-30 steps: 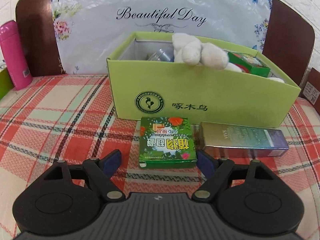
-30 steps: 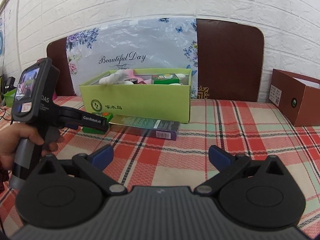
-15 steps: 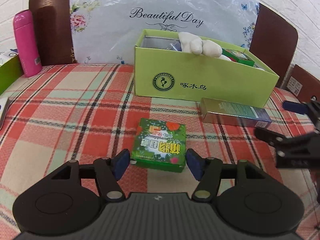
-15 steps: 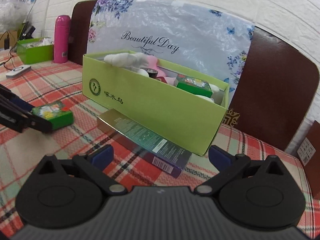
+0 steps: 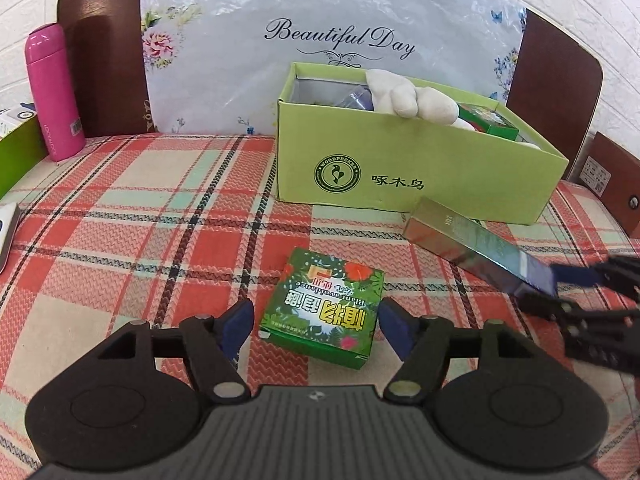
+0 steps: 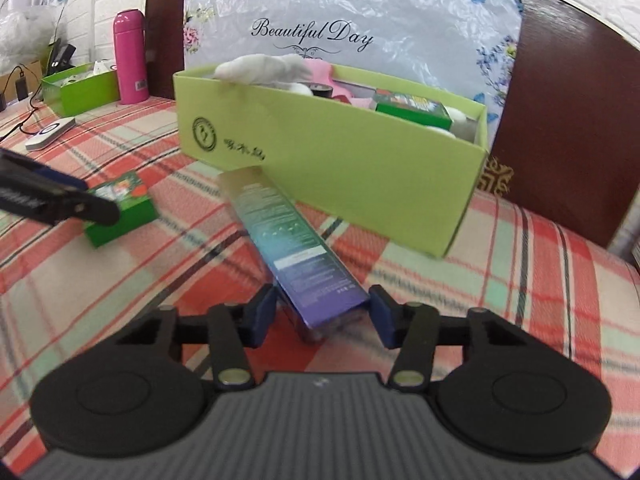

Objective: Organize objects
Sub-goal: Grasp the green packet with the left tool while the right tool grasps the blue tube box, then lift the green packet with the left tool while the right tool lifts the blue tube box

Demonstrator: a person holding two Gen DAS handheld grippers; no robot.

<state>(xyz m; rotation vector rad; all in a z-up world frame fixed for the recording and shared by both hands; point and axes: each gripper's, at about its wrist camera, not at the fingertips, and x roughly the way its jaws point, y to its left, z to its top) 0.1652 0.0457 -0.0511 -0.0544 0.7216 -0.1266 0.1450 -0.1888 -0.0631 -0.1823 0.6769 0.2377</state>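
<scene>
Two loose cartons on red-plaid tablecloth (image 5: pixel 120 240), near its far edge, before 1 open lime-green cardboard box (image 5: pixel 420 176). Small green leaf-print carton (image 5: pixel 324 312) flanked by left gripper (image 5: pixel 316 322), jaws opening, w/o contact. Long teal-to-purple gradient carton (image 6: pixel 296 248), tilted, between right gripper (image 6: pixel 322 312) jaws, closing.

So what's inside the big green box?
In the green box lie a white soft toy, something pink and a small green packet. Whatever sits lower down is hidden by the box's walls and the things on top.
</scene>
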